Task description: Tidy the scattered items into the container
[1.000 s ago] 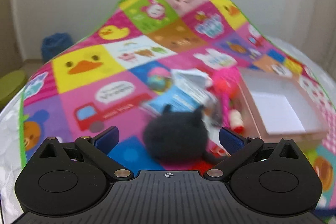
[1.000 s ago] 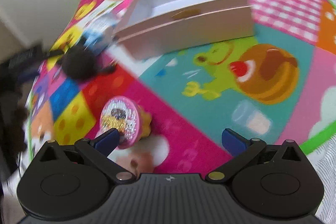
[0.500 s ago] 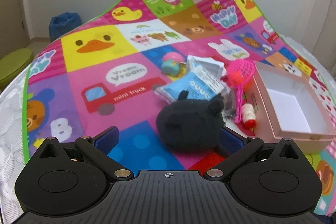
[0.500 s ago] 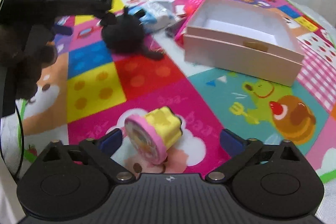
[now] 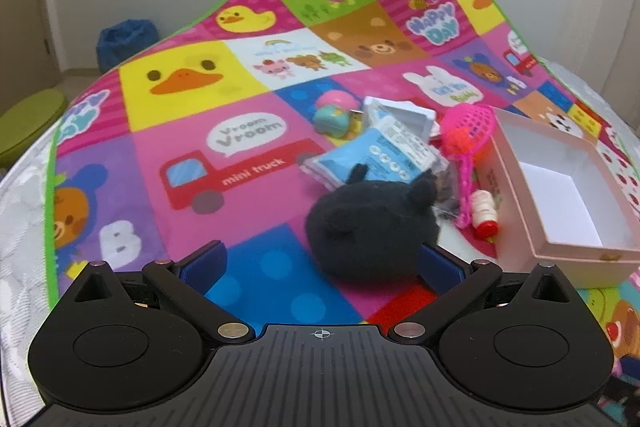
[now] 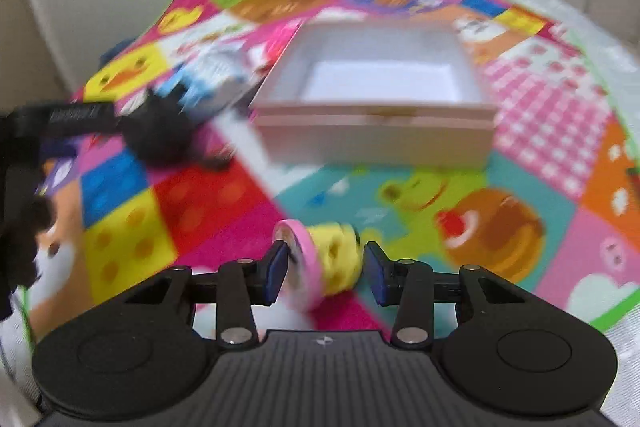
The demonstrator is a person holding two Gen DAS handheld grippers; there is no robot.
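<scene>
The play mat covers the bed, and the pink box sits open and empty toward its right edge, with a heap of packets and small toys just beside its left wall. The left gripper has its fingers wide apart around the black plush toy, which leans against the right finger, so I'd centre it before squeezing or it may roll out. The right gripper has its fingers close on either side of the yellow-and-pink toy, though blur hides whether they grip it; lift straight, then carry it over the near wall and drop it inside.
</scene>
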